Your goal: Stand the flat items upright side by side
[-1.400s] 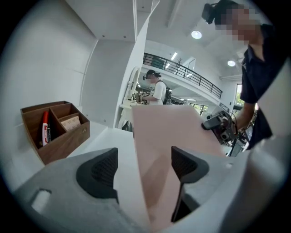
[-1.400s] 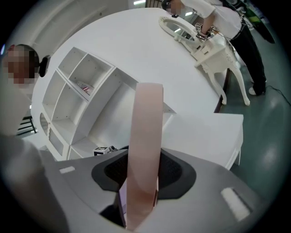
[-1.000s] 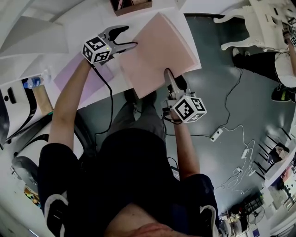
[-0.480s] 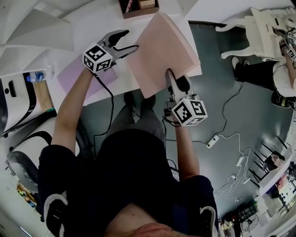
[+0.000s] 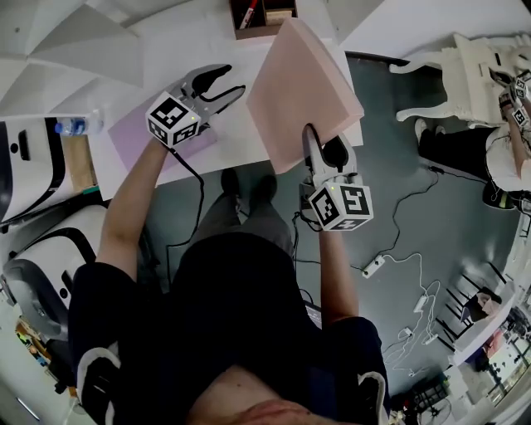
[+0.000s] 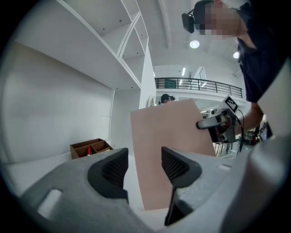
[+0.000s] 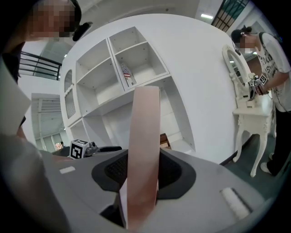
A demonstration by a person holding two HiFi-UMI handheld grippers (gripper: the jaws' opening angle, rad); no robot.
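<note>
Pink board (image 5: 303,91) is up, tipped steeply on edge over the right end of the counter (image 5: 236,137), w/ its near corner hanging out past the counter's front edge. Right gripper (image 5: 319,143) has it by that near edge: fingers (image 7: 173,175) clamped on both faces, board running straight up btwn them in the right gripper view. Whether the far edge touches the counter, can't tell.

Left gripper (image 5: 228,80) sits just left of the board, not touching it. Its fingers (image 6: 111,170) are part-open and have just been closing, nothing btwn them; the board shows beyond the gap, not in it.

Under & behind the left gripper a lilac sheet (image 5: 133,133) lies flat on the counter. On the far side there's a wooden box (image 5: 264,17) w/ compartments, something red inside, just past the board's top edge. Water bottle (image 5: 73,126) off to the left of the counter. White shelves (image 7: 132,68) behind.
</note>
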